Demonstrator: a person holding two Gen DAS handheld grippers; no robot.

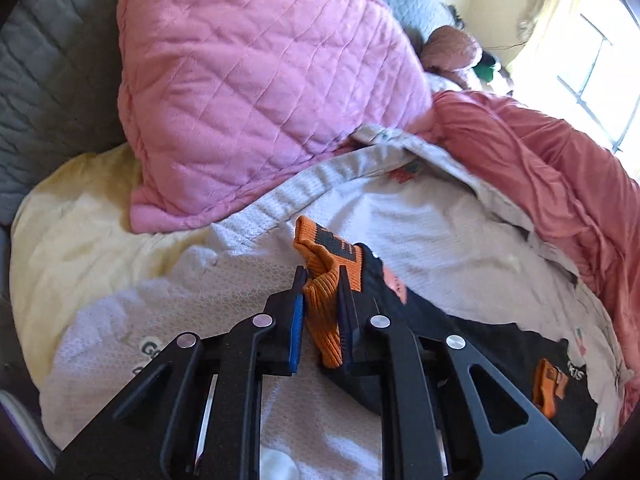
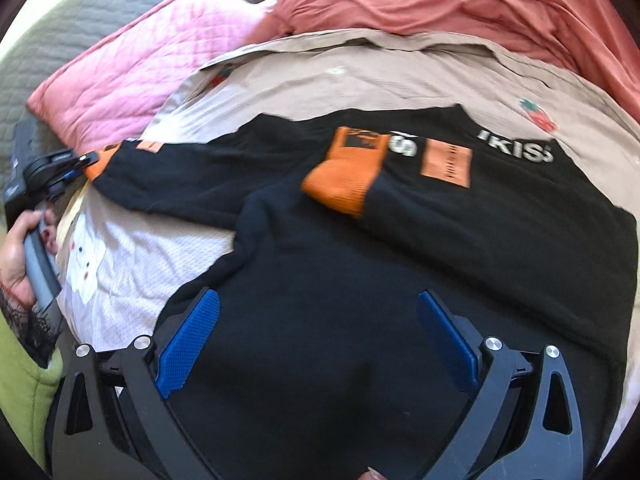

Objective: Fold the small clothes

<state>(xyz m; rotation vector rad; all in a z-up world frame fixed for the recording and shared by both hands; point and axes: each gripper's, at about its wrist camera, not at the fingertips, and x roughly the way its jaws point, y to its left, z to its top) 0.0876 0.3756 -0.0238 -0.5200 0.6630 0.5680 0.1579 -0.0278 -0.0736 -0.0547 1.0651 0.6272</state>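
The bed (image 2: pixel 120 256), covered in a pale waffle-textured sheet, carries everything here, with a pink quilted pillow (image 1: pixel 256 92) and a rumpled salmon blanket (image 2: pixel 460 4) pushed to its far side. Spread flat over a beige printed cloth (image 2: pixel 360 76) lies the task's thing: a small black long-sleeved sweatshirt with orange ribbed cuffs and white lettering (image 2: pixel 400 264). Its body runs away from the right hand-held gripper (image 2: pixel 318 340), hem end nearest and the lettered chest farther off, so the long axis of the body points roughly straight ahead in the right wrist view. One sleeve is folded in across the chest, its orange cuff (image 2: pixel 348 176) resting near an orange patch (image 2: pixel 447 168).

The other sleeve stretches out sideways toward the person's left, its long axis crosswise to the body. Its orange cuff (image 1: pixel 324 300) sits between the jaws of the left hand-held gripper (image 1: pixel 322 280), which are clenched on the ribbing. In the right wrist view that gripper shows small at the far left, held in the person's hand (image 2: pixel 20 256).

The right hand-held gripper hangs over the hem area with its blue pads (image 2: pixel 188 344) spread wide, grasping nothing.

The left side is plainly the one engaged. To fold, the outstretched sleeve would likely need carrying rightward across the chest, along its own axis, to lie beside the folded sleeve.
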